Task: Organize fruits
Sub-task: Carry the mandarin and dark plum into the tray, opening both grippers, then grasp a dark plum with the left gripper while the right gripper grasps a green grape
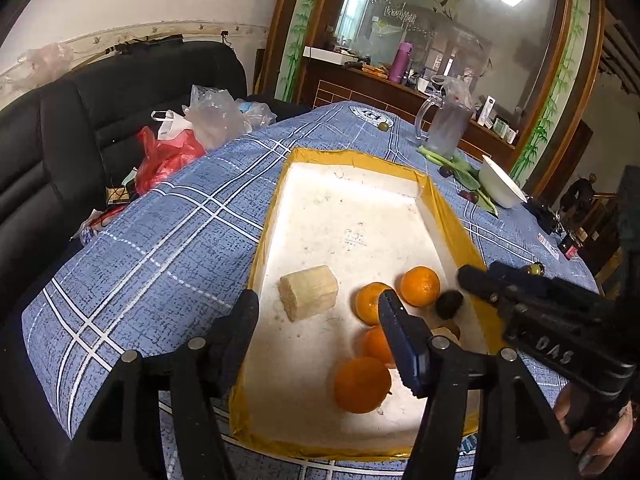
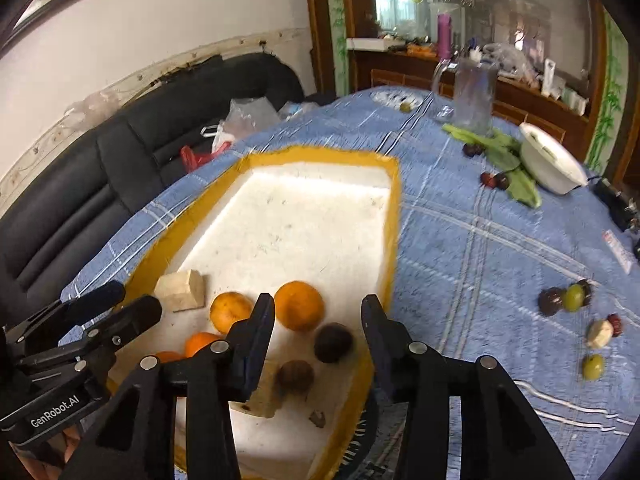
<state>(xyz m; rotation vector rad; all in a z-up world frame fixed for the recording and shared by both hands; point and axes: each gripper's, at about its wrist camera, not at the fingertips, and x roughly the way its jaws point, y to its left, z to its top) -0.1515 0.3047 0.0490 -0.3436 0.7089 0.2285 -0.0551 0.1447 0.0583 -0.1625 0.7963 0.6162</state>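
Observation:
A white foam tray [image 1: 352,208] with a yellow taped rim [image 2: 396,216] lies on the blue checked tablecloth. It holds several oranges [image 1: 362,384] [image 2: 299,305], a pale cut chunk [image 1: 309,297] [image 2: 181,290] and two dark round fruits [image 2: 333,342] [image 1: 449,305]. My left gripper [image 1: 320,320] is open and empty above the tray's near left part. My right gripper [image 2: 318,320] is open and empty, just above the dark fruits at the tray's near right corner; it also shows in the left wrist view [image 1: 480,280].
Loose fruits lie on the cloth to the right: dark and green ones [image 2: 564,300], a pale piece [image 2: 600,333], a green one [image 2: 593,367]. A white bowl [image 2: 550,164], green leaves [image 2: 504,152] and a clear jug [image 2: 474,96] stand at the back. A black sofa [image 1: 60,128] with bags is left.

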